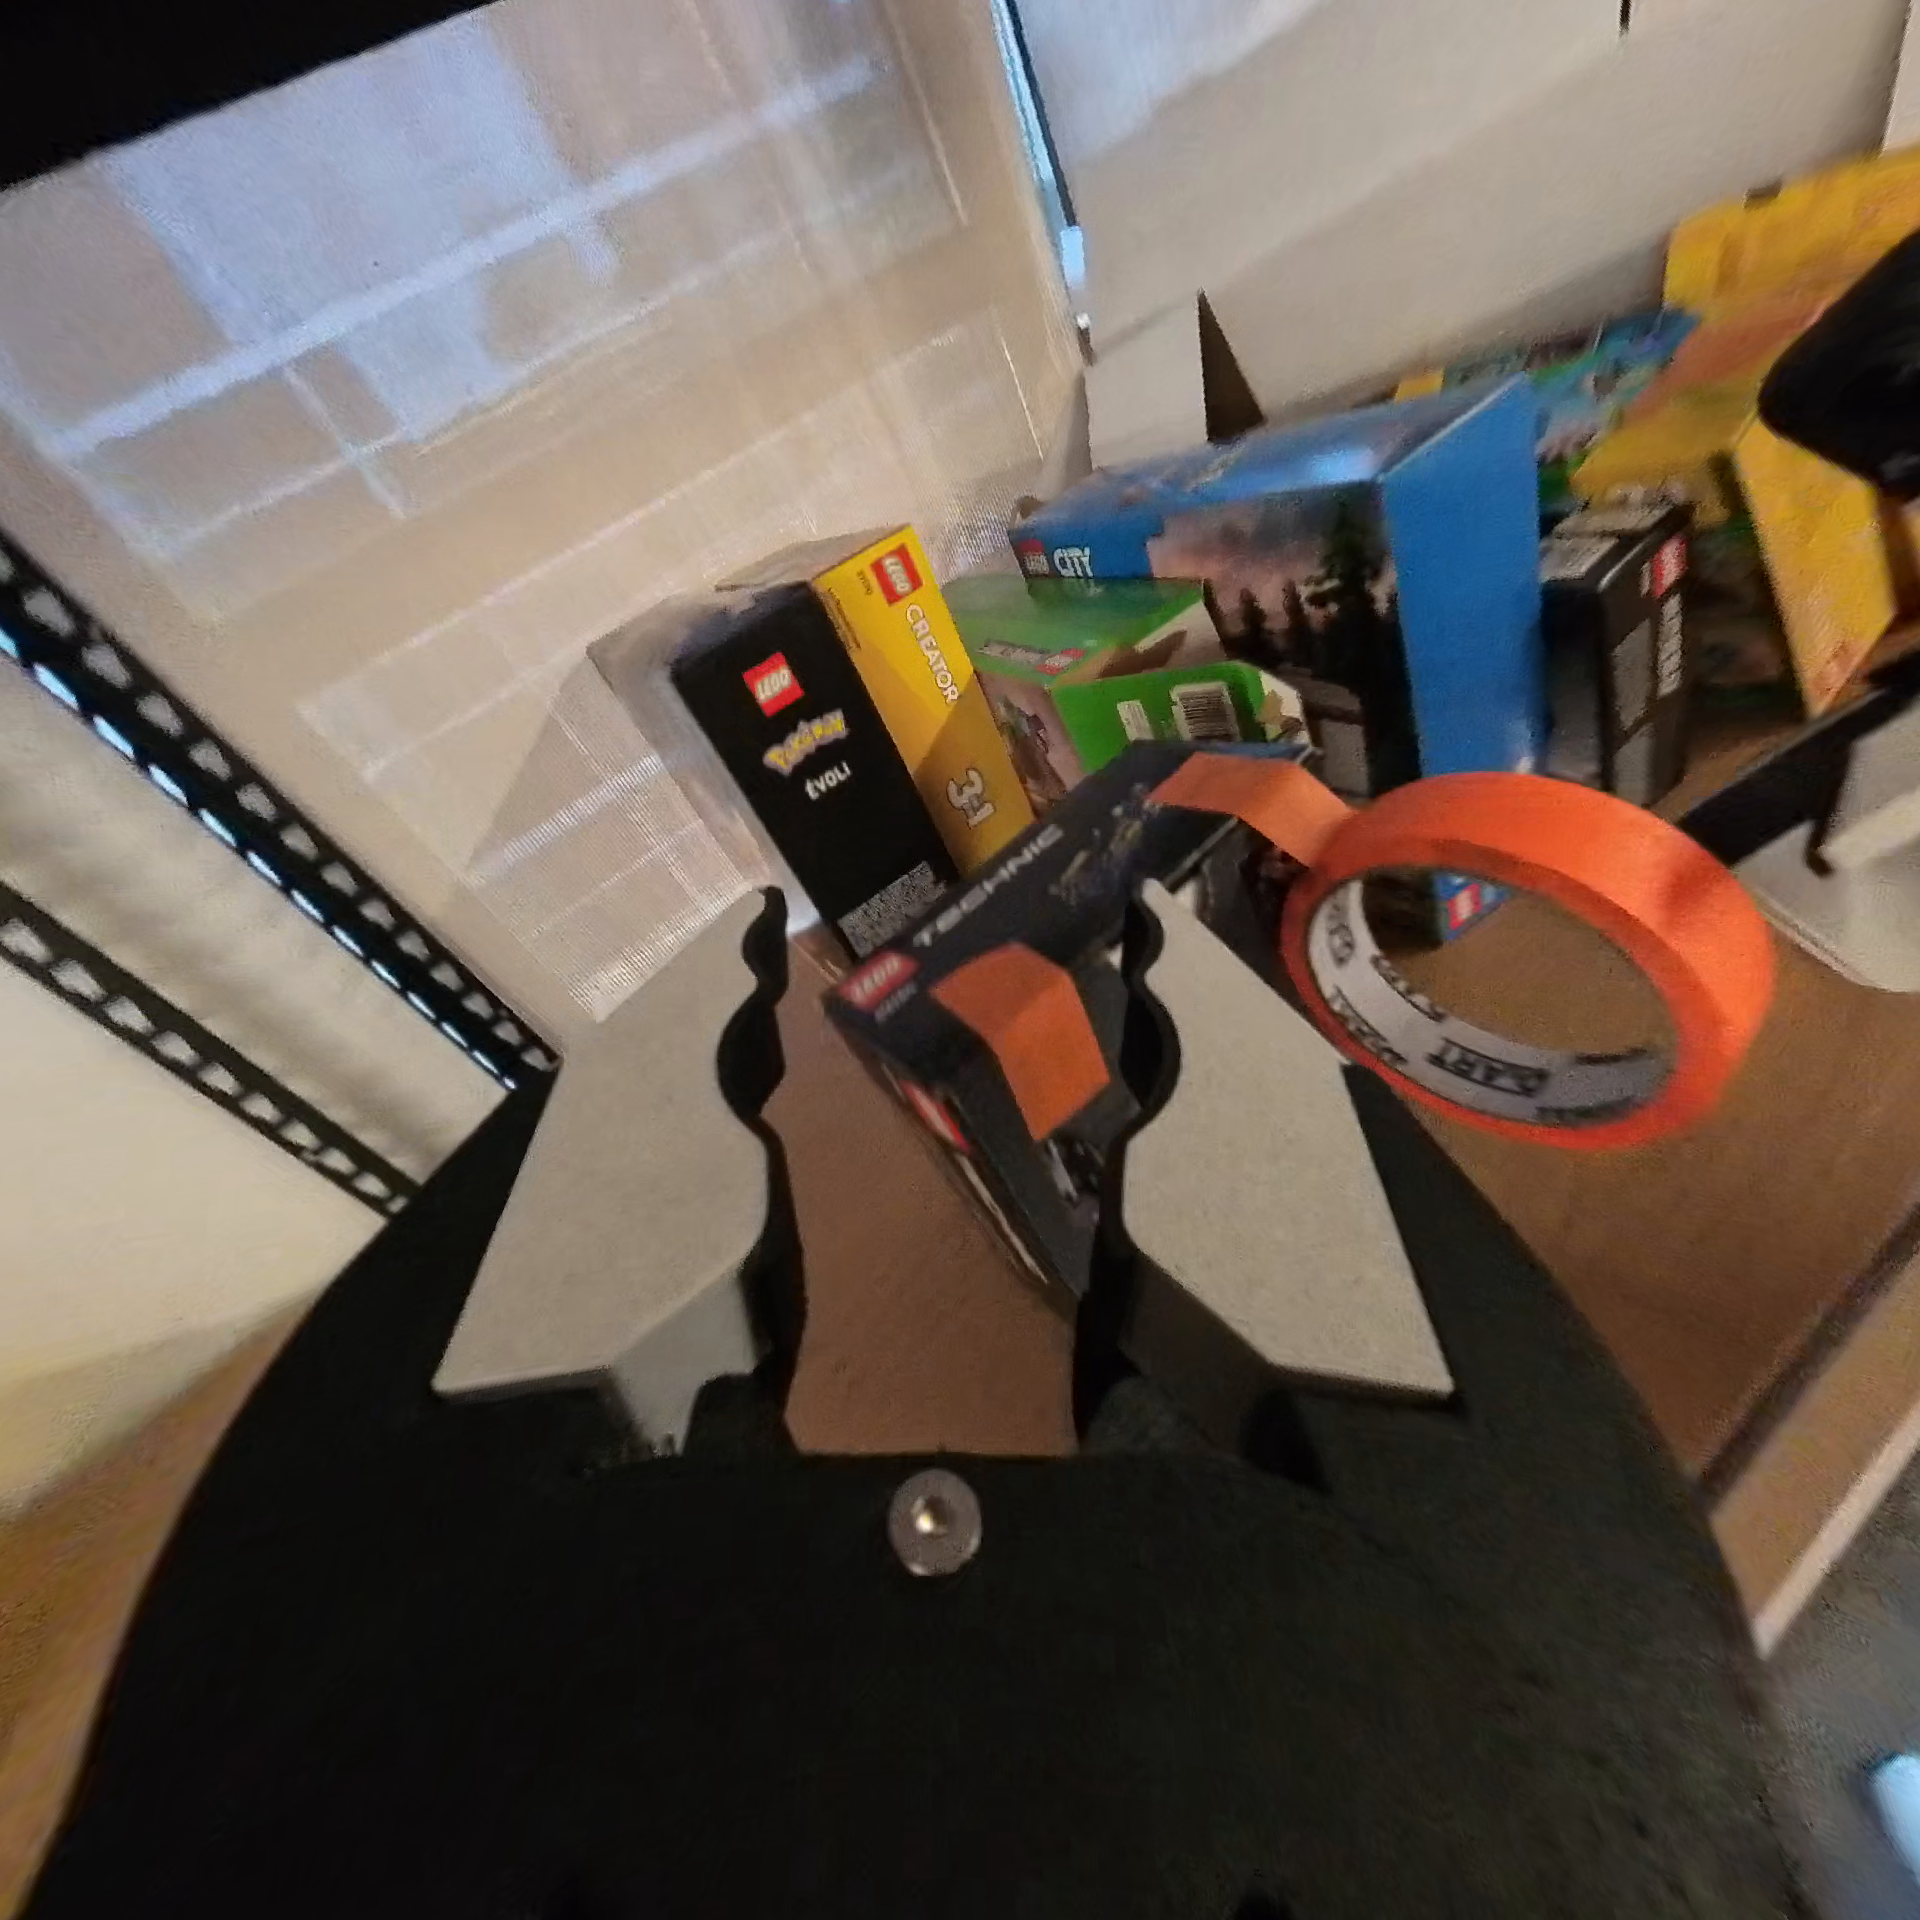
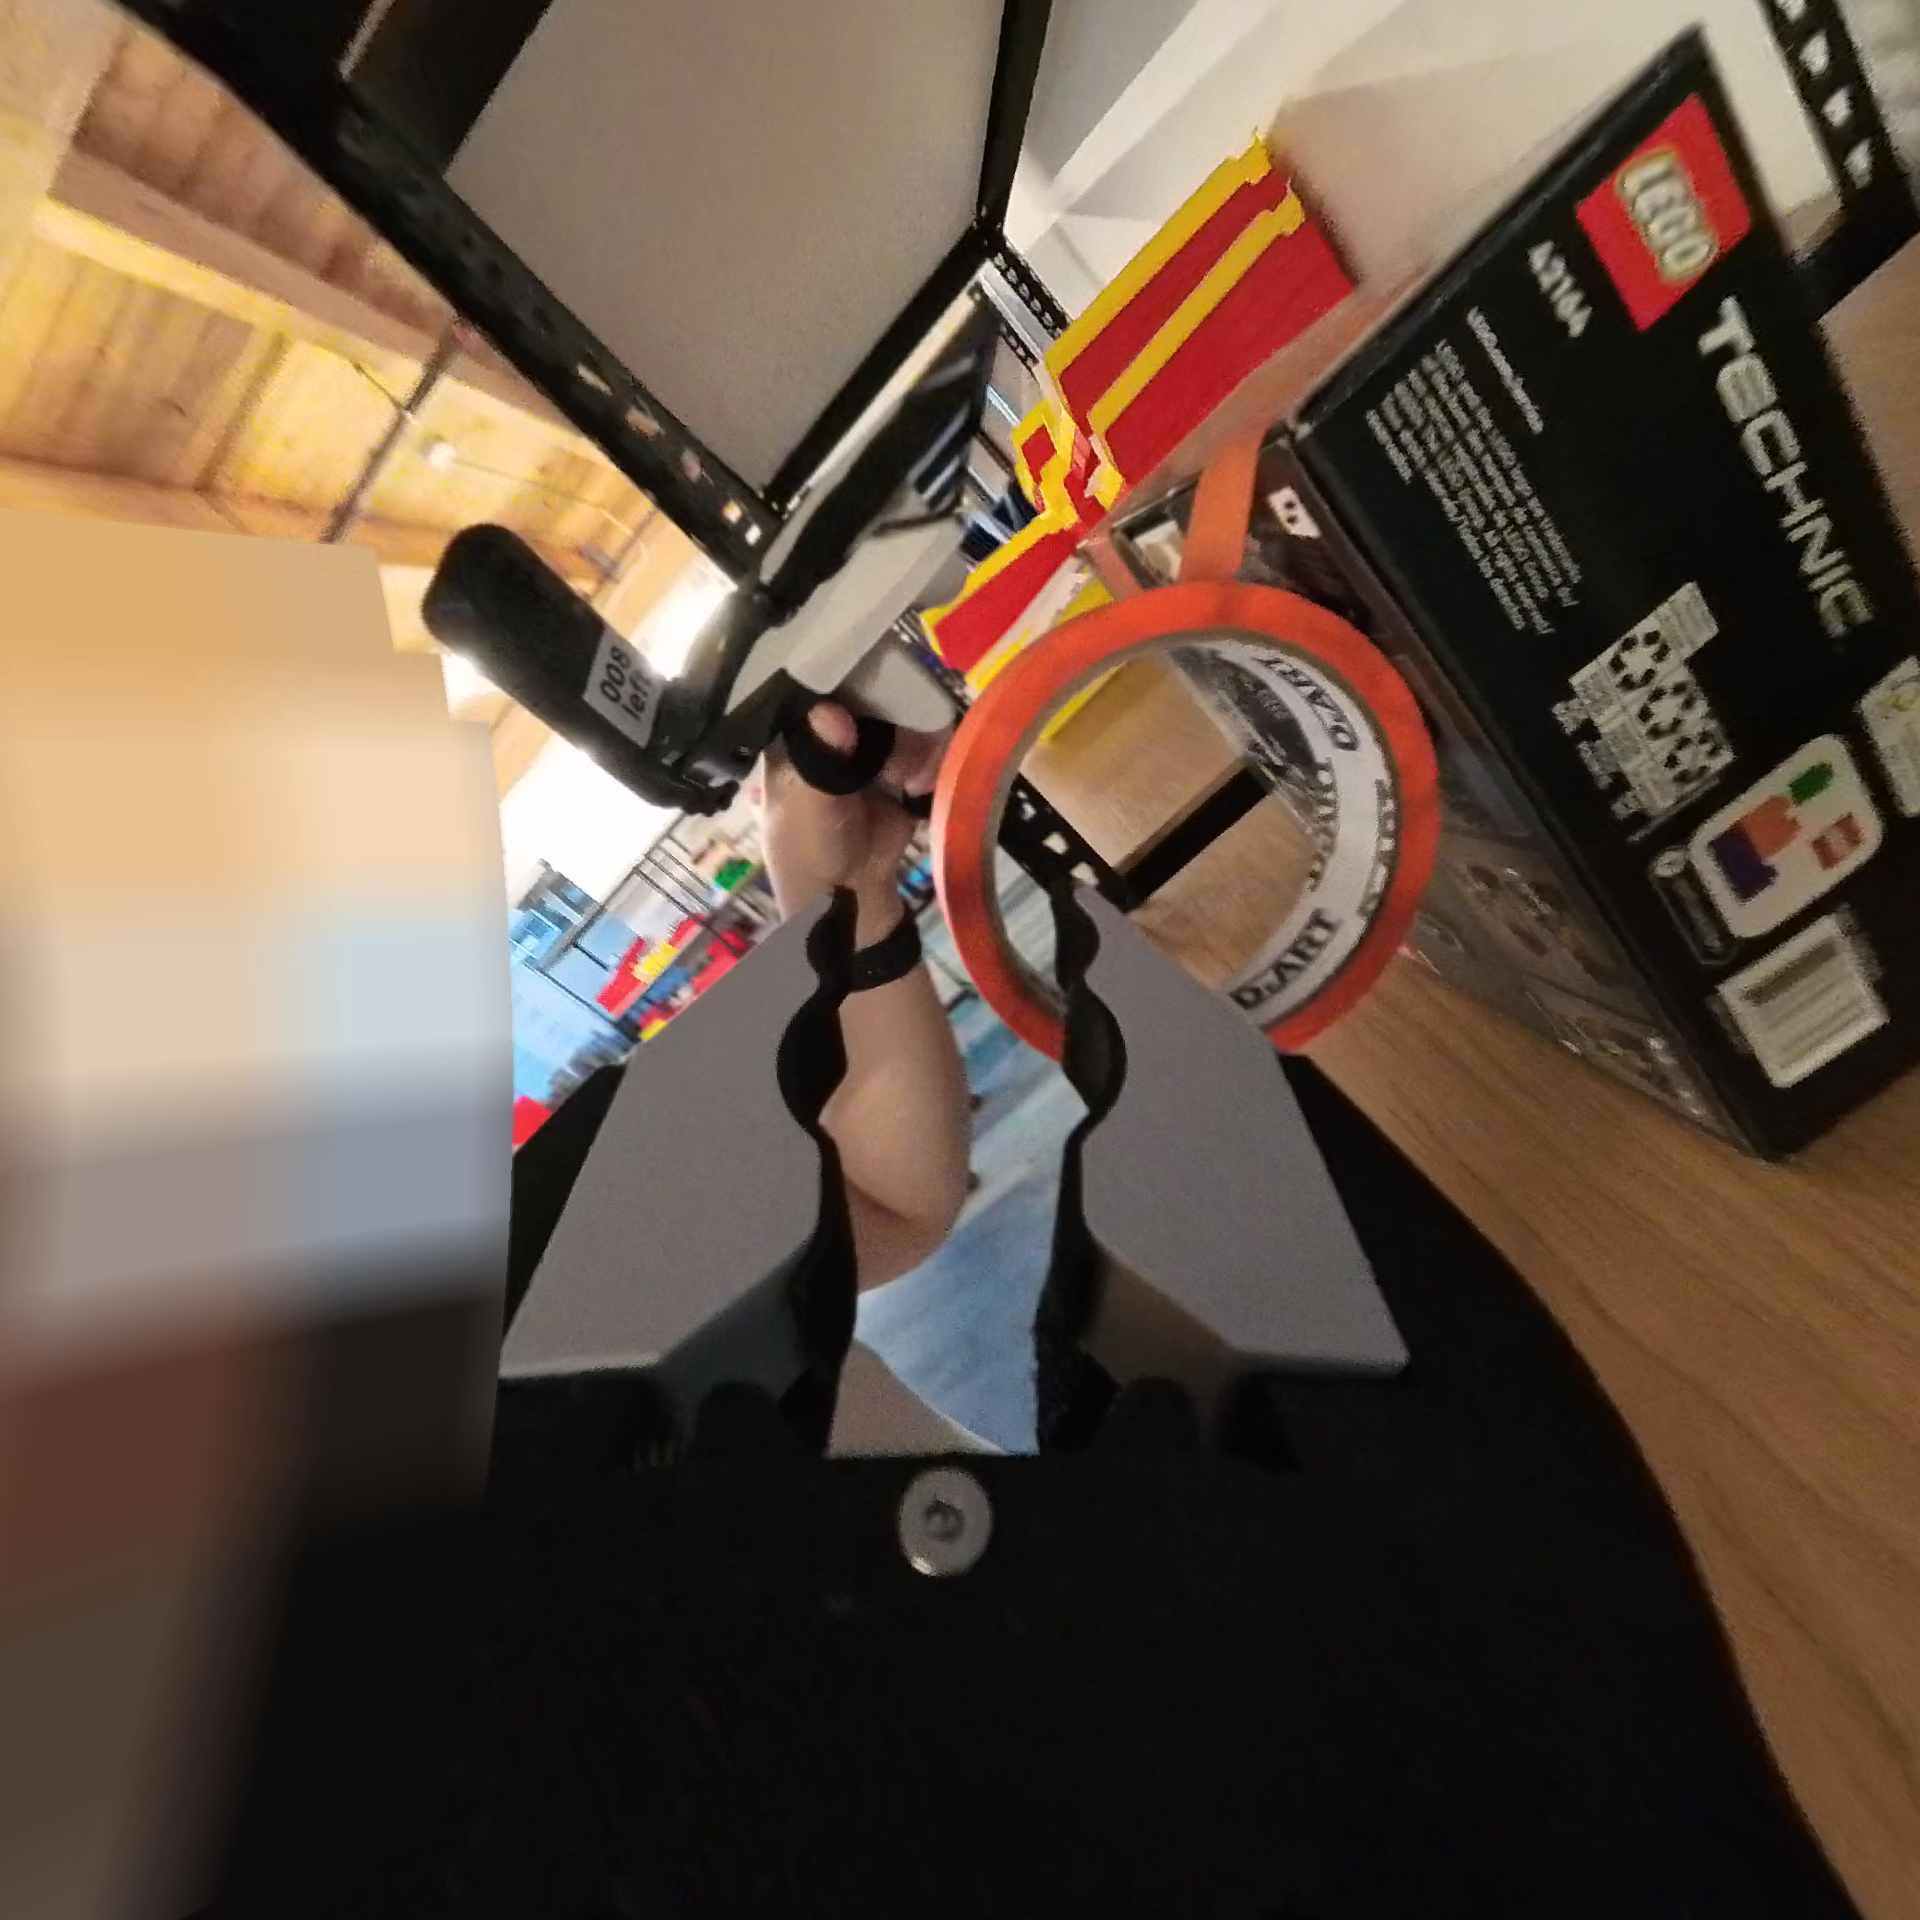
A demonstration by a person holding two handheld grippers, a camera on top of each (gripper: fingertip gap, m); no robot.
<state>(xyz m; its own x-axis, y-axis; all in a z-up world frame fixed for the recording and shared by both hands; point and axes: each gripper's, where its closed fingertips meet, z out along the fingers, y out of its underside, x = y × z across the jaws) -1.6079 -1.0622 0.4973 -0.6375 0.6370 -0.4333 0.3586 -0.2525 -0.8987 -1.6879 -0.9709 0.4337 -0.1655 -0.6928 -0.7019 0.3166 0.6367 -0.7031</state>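
The left tool [image 1: 951,966] has its fingers spread, and a dark box [image 1: 997,997] stands tilted between them; it lies against the right finger [image 1: 1236,1122], while a clear gap shows at the left finger [image 1: 644,1143], so the fingers are not pinching it. An orange tape strip [image 1: 1023,1023] is stuck over the box's near top corner, and another strip runs from the box top to an orange tape roll [image 1: 1538,956] hanging just right of the tool. Behind the box, a black box [image 1: 800,758] and a yellow box [image 1: 920,686] stand upright side by side, with a green box [image 1: 1122,675] and a blue box [image 1: 1403,582] farther right on the wooden desk [image 1: 1558,1195].

The right tool [image 2: 951,925] is also spread. The tape roll [image 2: 1195,821] stands on edge at its right fingertip [image 2: 1081,935]; whether they touch cannot be told. The large dark box [image 2: 1621,582] rests on the desk [image 2: 1558,1299] just right of the roll. Beyond, a hand [image 2: 831,821] holds the other tool's handle.
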